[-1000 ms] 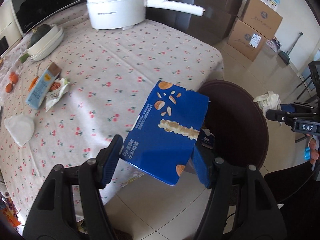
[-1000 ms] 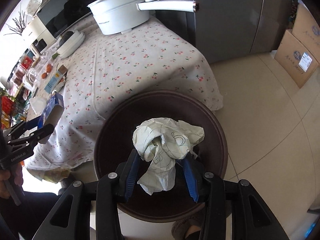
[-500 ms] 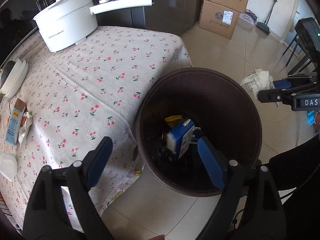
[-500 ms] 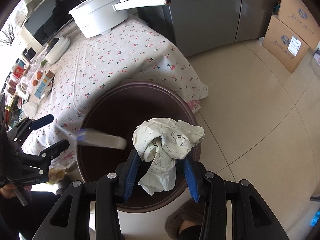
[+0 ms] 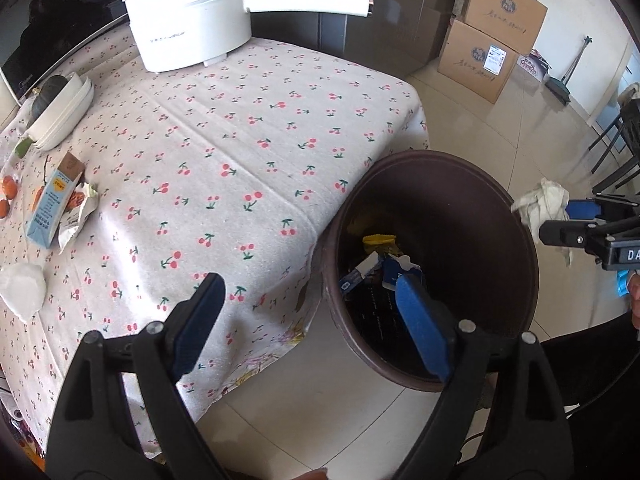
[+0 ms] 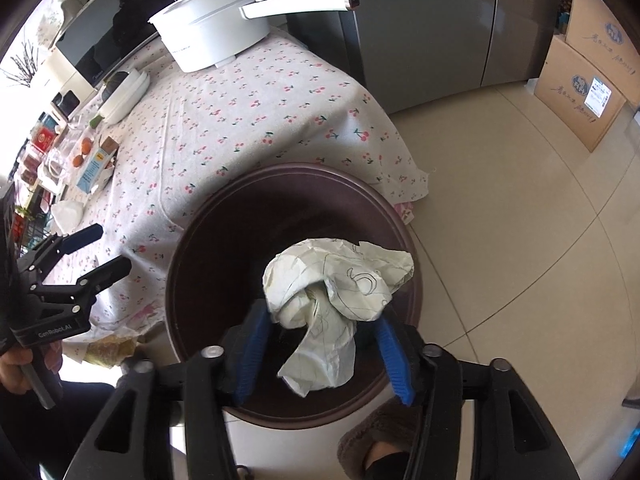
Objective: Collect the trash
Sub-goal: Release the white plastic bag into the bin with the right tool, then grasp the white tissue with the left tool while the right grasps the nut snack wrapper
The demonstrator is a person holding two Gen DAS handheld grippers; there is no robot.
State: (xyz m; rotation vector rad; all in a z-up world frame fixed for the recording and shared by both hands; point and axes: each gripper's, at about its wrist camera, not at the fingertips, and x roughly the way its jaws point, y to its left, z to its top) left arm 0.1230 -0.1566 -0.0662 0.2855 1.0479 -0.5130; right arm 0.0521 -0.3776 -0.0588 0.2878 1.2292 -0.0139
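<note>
Right wrist view has the crumpled paper pinched between the blue pads of the right gripper, hanging right over the mouth of the brown trash bin. From the left wrist view you can see that same paper wad off past the bin's rim. Down inside the bin there's a blue box lying among some yellow scraps. The left gripper is spread wide with nothing in it, one pad over the cherry-print tablecloth, the other over the bin. Farther back on the table: a blue carton next to a wrapper, a white tissue, and a white pot.
</note>
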